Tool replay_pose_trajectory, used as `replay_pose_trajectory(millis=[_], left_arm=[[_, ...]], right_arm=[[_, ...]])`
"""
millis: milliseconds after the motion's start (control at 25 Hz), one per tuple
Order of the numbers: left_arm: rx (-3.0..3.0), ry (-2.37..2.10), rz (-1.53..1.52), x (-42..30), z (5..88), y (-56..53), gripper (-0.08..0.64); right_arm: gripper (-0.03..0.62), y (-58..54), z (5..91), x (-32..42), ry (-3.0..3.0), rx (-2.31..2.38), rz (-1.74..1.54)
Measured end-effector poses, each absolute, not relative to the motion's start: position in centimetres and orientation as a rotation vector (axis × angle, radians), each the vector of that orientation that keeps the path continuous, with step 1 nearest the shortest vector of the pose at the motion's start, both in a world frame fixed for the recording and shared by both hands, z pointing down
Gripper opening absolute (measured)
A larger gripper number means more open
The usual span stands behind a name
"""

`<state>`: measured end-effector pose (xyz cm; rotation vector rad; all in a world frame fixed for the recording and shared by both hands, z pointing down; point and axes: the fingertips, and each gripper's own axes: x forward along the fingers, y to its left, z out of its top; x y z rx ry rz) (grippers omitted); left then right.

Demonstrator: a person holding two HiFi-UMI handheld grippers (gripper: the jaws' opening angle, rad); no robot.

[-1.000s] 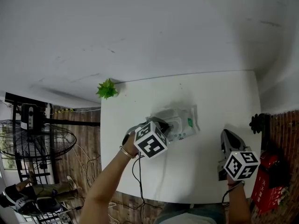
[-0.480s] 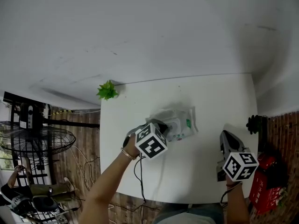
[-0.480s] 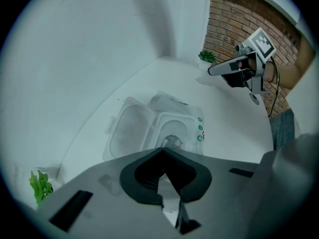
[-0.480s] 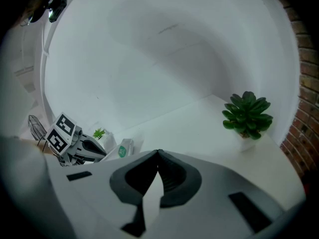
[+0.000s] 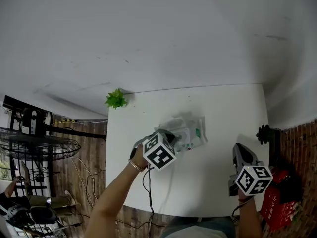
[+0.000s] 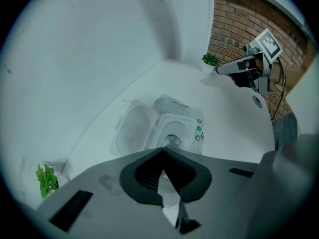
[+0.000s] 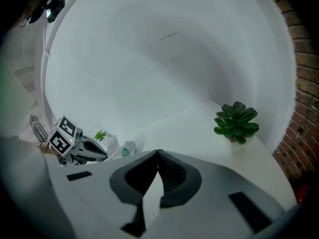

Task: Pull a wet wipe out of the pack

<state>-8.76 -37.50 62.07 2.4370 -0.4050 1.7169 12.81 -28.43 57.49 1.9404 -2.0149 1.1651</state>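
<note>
While the wet wipe pack lies flat near the middle of the white surface, its clear lid stands flipped open to the left side of the left gripper view, and a small tuft of wipe pokes up from the oval opening. Just below and left of the pack in the head view, the left tool points at that opening. In its own view its jaws are pressed together at the tips, just short of the tuft, with nothing caught between them. At the lower right of the head view, well apart from the pack, the right tool hangs over the edge of the surface. Its jaws are also pressed together and hold nothing, as the right gripper view shows. That view looks across the surface to the left tool and the pack at its lower left. A small light green plant sits at the upper left corner of the surface in the head view. A darker green potted plant stands at the right of the right gripper view, near a brick wall. A standing fan shows at the left edge of the head view, off the surface.
</note>
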Motion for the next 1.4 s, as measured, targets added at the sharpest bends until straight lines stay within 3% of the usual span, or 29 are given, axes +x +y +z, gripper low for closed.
replay_pose_trajectory(millis=[1400], left_arm=[[2.541, -0.544, 1.675, -9.0, 56.4, -38.6, 0.011]], right_arm=[[0.002, -26.0, 53.4, 13.2, -2.037, 2.033, 1.121]])
